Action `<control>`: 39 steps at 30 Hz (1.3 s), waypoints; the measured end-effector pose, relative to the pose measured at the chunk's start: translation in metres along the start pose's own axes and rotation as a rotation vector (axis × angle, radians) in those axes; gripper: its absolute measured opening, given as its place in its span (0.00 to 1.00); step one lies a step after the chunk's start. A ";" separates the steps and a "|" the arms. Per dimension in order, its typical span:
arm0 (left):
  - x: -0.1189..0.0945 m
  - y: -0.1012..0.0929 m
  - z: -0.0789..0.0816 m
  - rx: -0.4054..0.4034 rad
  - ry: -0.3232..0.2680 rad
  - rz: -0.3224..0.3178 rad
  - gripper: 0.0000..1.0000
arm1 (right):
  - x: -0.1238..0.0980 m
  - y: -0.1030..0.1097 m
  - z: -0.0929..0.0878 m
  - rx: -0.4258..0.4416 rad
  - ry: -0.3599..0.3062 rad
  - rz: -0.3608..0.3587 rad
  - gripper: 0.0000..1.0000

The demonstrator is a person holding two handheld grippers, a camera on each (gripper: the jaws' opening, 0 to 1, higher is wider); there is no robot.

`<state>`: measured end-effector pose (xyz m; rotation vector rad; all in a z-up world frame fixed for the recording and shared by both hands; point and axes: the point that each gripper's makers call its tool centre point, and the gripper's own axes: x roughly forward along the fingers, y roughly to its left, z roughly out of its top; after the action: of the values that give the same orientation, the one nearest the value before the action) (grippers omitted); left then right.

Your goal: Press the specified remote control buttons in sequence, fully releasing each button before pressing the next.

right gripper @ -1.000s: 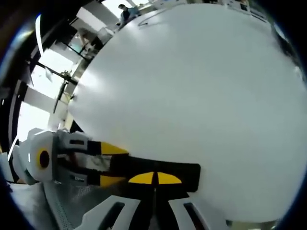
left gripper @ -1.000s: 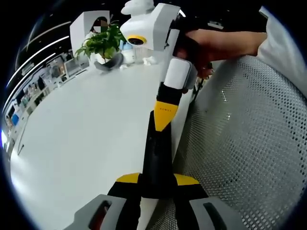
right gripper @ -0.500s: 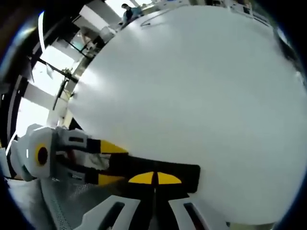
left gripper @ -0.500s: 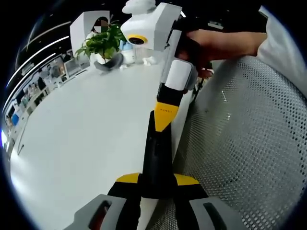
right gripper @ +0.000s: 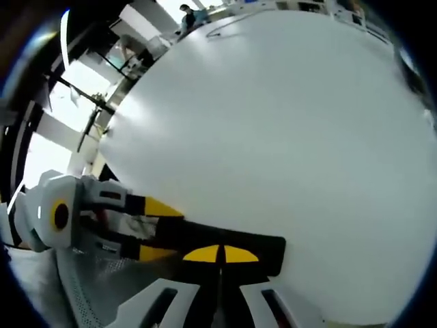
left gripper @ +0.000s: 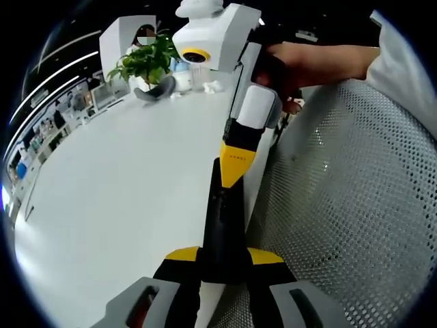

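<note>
Remote control, a long black plastic bar (left gripper: 224, 225), lies at the white table's (left gripper: 116, 198) near edge beside a perforated grey mesh chair seat (left gripper: 355, 205). Left gripper (left gripper: 223, 263) is clenched on its near end; right gripper (left gripper: 236, 158), yellow-tipped, closes on the far end (same grip from the right gripper view (right gripper: 220, 254)). Buttons can't be made out. Best to steady with one, press squarely, then lift clear.

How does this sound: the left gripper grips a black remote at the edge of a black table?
Not quite: the table is white, not black, as the left gripper view shows. The left gripper does grip the black remote at its edge.
</note>
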<state>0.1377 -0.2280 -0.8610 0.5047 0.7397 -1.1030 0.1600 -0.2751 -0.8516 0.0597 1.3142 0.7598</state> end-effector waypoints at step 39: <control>0.000 0.000 0.001 -0.009 -0.009 -0.005 0.25 | -0.007 -0.008 -0.013 0.112 0.105 -0.053 0.00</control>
<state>0.1379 -0.2287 -0.8602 0.4900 0.7379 -1.1057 0.1517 -0.2897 -0.8535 0.0749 1.4522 0.6510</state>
